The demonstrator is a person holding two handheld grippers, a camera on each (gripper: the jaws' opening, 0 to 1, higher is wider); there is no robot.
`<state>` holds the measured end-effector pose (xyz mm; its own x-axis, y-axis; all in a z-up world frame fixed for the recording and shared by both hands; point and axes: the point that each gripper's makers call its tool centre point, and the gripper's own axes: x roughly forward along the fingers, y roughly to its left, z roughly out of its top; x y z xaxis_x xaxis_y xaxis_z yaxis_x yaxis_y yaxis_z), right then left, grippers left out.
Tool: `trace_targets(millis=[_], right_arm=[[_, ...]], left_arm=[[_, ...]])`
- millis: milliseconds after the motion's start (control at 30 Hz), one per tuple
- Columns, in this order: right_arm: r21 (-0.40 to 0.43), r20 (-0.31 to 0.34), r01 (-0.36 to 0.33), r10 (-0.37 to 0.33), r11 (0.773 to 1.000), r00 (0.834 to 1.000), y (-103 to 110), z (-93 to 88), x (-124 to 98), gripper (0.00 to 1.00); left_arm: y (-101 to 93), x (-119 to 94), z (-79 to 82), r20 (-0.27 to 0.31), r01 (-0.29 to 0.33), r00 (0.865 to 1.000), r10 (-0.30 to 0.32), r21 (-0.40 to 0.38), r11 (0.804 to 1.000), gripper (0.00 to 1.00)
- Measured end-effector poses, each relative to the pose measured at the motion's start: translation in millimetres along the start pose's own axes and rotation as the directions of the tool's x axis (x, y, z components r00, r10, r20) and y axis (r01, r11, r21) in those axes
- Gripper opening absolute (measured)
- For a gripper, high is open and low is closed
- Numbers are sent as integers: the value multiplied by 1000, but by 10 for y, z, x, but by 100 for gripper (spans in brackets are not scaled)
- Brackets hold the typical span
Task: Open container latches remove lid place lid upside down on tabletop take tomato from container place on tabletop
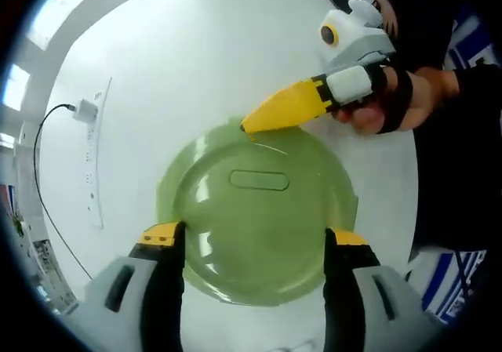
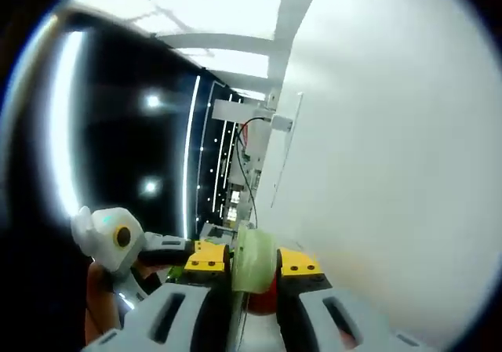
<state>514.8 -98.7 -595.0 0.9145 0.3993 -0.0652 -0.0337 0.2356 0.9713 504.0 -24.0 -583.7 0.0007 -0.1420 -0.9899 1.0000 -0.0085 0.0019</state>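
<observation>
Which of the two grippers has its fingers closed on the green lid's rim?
The right gripper: its fingers pinch the green lid at its edge. The left gripper has its fingers wide apart, one on either side of the lid.

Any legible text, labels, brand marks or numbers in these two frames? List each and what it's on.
None readable.
Green lid: raised oblong in its centre, no lettering legible.
White power strip on the tabletop: no markings legible.
Right tongs and left tongs: no lettering visible.
Lit background shelves in the right gripper view: too small and blurred to read.
</observation>
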Motion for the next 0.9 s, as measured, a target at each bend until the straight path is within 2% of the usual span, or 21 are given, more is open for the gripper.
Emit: trace_targets(millis=[133,333,567,900], right_arm=[[-67,1,-2,2,998,1000,12,36,10,16],[-109,1,3,-3,994,1000,14,57,17,16],[-75,-6,-7,6,997,1000,-6,54,20,16],[-68,-7,-11,10,998,1000,-1,39,-1,17]], left_arm=[[1,2,1,-13,-1,1000,1,2,1000,70],[3,-1,1,-11,-2,1000,2,0,1000,69],[-3,-1,3,-7,-2,1000,2,-3,1000,69],[-9,1,4,-10,-2,1000,2,-4,1000,69]])
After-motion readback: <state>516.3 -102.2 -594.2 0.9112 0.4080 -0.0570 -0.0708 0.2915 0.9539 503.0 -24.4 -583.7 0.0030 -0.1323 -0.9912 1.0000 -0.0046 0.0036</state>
